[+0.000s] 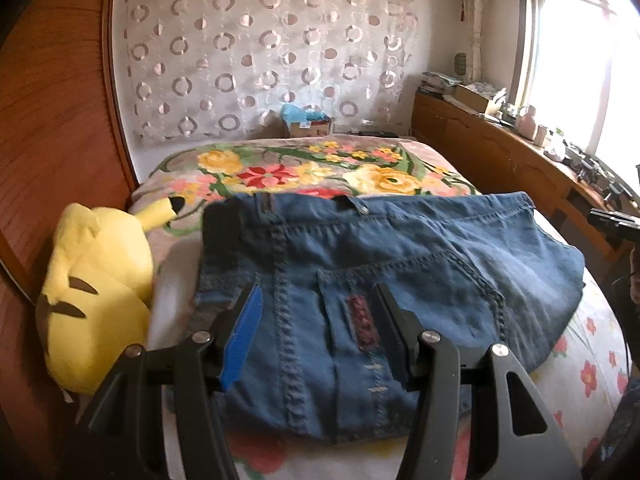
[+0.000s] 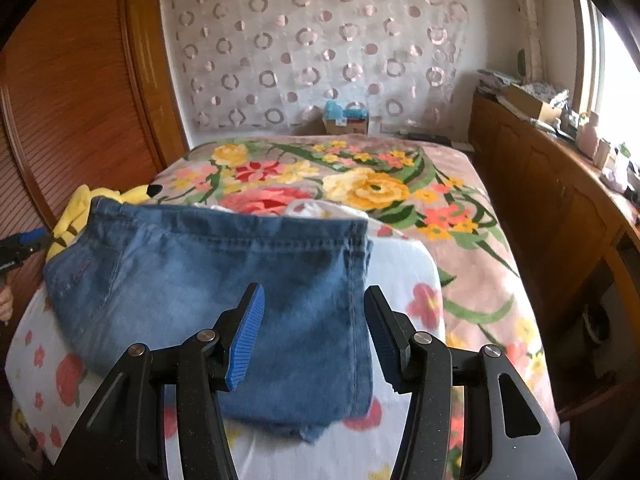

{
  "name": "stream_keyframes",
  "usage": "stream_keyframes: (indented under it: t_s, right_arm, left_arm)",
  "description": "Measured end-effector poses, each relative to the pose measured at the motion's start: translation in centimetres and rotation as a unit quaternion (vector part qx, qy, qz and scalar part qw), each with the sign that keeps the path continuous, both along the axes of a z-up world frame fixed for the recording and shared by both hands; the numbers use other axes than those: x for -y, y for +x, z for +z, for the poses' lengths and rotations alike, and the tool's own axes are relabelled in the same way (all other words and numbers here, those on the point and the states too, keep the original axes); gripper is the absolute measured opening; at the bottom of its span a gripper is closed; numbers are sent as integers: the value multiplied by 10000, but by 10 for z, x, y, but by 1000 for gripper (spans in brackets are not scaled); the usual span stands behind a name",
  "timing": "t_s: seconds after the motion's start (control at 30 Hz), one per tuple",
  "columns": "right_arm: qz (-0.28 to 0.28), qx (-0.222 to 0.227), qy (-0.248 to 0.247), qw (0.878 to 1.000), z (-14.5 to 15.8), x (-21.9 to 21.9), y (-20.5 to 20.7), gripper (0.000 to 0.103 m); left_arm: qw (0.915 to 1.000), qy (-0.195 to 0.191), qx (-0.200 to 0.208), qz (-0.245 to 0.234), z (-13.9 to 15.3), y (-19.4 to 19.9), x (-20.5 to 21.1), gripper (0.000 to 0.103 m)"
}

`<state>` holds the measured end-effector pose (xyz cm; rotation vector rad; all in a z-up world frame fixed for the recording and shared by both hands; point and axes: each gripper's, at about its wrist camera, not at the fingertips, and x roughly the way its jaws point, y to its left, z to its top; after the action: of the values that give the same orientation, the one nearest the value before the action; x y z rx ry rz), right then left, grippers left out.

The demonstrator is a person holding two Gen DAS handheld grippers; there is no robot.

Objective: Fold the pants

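Note:
Folded blue jeans (image 1: 400, 248) lie on a white flowered quilt (image 1: 592, 344) at the near end of the bed. In the left wrist view the waistband and a back pocket face up. My left gripper (image 1: 318, 292) hovers over that pocket end, jaws apart, no cloth pinched between the blue pads. In the right wrist view the jeans (image 2: 200, 264) show a hemmed edge, and my right gripper (image 2: 314, 292) hangs above it, open as well and gripping nothing. Each gripper shows at the edge of the other's view: the right gripper (image 1: 612, 220) and the left gripper (image 2: 20, 244).
A yellow plush toy (image 1: 96, 288) lies against the jeans' left side by the wooden wardrobe (image 1: 52, 140). A flowered blanket (image 2: 360, 184) covers the far bed. A cardboard box (image 1: 308, 124) stands by the wall. A cluttered wooden cabinet (image 2: 552, 184) runs along the right under the window.

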<state>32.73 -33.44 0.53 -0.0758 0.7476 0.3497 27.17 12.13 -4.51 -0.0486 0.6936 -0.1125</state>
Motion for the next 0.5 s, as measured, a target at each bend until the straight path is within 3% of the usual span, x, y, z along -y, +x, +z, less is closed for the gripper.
stream_keyframes:
  t_s: [0.5]
  right_arm:
    - [-335,-811,156,9960,-55,32,-8,53]
  left_arm:
    - [9989,46,-467,-84,-51,-5,27,56]
